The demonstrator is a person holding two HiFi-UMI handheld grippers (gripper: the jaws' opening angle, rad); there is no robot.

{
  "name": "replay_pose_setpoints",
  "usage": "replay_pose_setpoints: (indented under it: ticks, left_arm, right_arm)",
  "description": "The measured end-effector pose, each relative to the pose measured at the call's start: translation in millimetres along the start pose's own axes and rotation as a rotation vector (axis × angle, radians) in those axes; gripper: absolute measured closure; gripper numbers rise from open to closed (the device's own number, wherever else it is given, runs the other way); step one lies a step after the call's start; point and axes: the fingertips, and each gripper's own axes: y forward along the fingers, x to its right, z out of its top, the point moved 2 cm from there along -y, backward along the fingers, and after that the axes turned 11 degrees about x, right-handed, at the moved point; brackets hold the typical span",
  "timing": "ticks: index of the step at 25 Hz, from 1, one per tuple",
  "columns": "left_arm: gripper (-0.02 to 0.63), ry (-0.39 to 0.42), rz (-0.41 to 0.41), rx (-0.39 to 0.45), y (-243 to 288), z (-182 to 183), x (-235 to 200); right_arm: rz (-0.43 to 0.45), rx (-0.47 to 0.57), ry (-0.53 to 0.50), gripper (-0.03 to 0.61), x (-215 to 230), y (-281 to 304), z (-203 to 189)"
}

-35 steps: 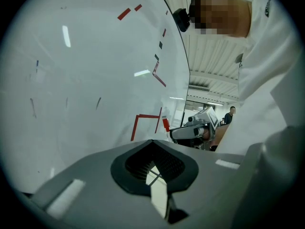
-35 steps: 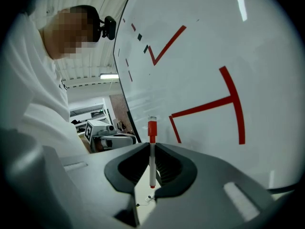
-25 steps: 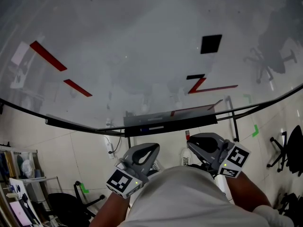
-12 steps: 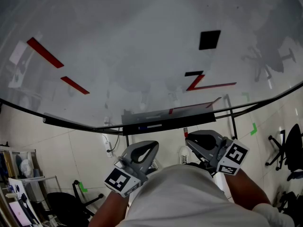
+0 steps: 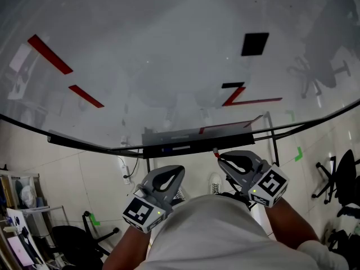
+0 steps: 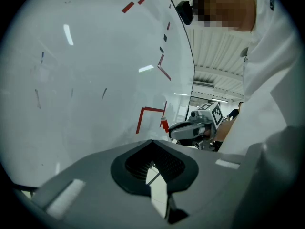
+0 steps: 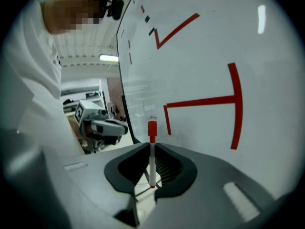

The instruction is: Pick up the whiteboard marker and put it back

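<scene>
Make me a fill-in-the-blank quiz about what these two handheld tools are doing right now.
1. The right gripper holds a marker whose cap is ___.
2. The fingers of the left gripper hold ___.
3. Both grippers point toward the ___.

Missing words: red; nothing; whiteboard
</scene>
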Motion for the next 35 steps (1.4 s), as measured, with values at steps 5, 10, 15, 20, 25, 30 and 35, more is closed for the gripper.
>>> replay_pose_setpoints:
  ticks: [5, 10, 15, 20, 25, 30, 35]
  left_arm:
    - [0.597, -0.003, 0.006, 0.006, 0.2, 1.0, -0.4]
    - [0.597, -0.001, 0.004, -0.005, -0.1, -2.5, -1.0]
    - [0.597, -0.031, -0.023, -0.022, 1.2, -5.8, 0.7]
    - [0.597, -0.051, -0.042, -0.040, 2.7, -11.4, 4.0]
    - [0.597, -0.043, -0.031, -0.022, 3.3, -6.1, -0.8]
    - [0.597, -0.048, -0.027, -0.019, 4.6, -4.9, -3.5]
    - [0.597, -0.046, -0.021, -0.017, 3.7, -4.8, -4.9]
  right_arm:
    - [-0.027, -0.088, -0.049, 0.543, 8.0, 2.2, -18.9]
    - [-0.046, -0.136, -0.098, 0.543, 17.4, 5.7, -28.9]
    - [-0.040, -0.224, -0.248, 0.543, 19.6, 12.0, -41.1]
    - [-0.030, -0.283, -0.313, 0.543, 21.6, 14.8, -51.5]
    - [-0.038, -0.352, -0.403, 0.543, 28.8, 16.7, -61.2]
    - [-0.013, -0.417, -0.519, 0.543, 30.7, 21.8, -71.0]
    - [0.017, -0.469, -0.601, 0.543, 31.6, 25.2, -80.9]
